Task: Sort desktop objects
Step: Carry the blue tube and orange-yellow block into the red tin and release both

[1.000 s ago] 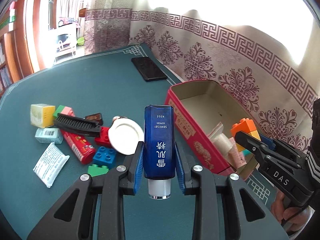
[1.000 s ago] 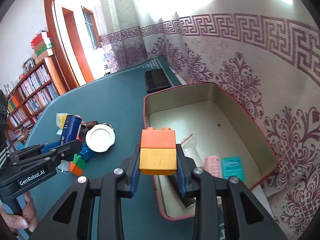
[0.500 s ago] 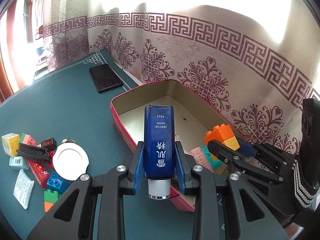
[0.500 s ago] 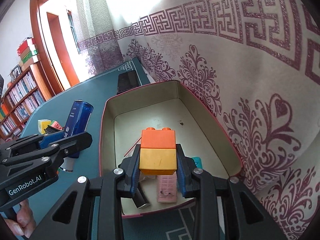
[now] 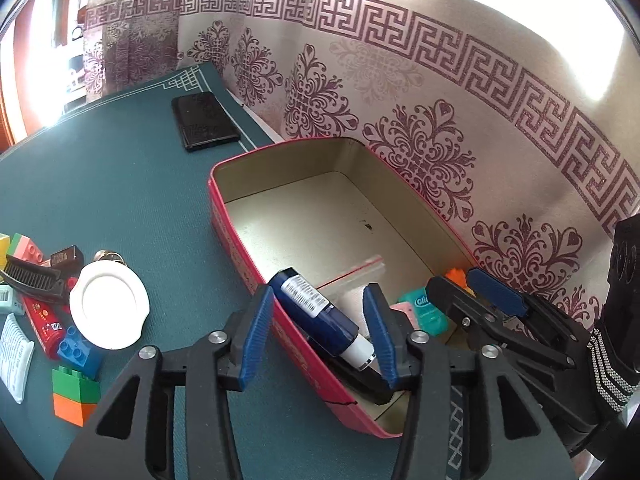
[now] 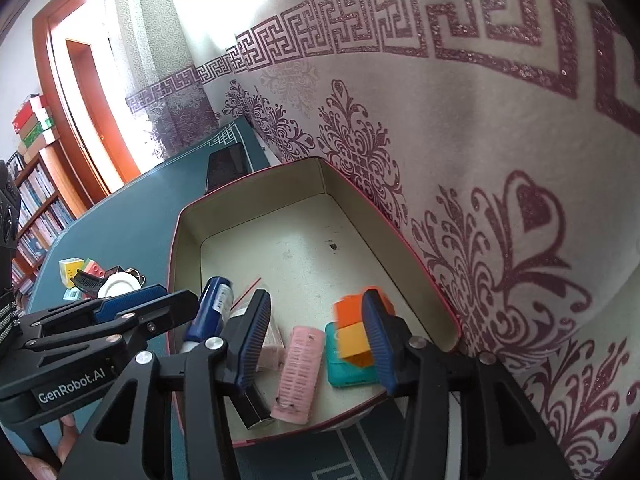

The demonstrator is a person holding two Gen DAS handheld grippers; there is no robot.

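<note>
Both grippers hang open over the near end of the red tin box (image 5: 240, 240), whose rim also shows in the right wrist view (image 6: 176, 232). My left gripper (image 5: 320, 332) is open; the blue lotion bottle (image 5: 316, 320) lies tilted between its fingers, inside the box against the near wall. My right gripper (image 6: 316, 340) is open; the orange and yellow brick stack (image 6: 352, 332) sits loose by its right finger, above a teal packet (image 6: 340, 368). The bottle also shows in the right wrist view (image 6: 210, 312).
A pink comb-like piece (image 6: 298, 372) and a clear zip bag (image 5: 352, 276) lie in the box. On the green mat to the left are a white lid (image 5: 108, 312), red tube (image 5: 42, 320), black comb (image 5: 32, 280), bricks (image 5: 76, 384). A black phone (image 5: 204, 120) lies at the back. A patterned curtain hangs behind the box.
Both grippers have opened over the box. The blue bottle has dropped from the left gripper into the box, and the brick stack has left the right gripper's hold.
</note>
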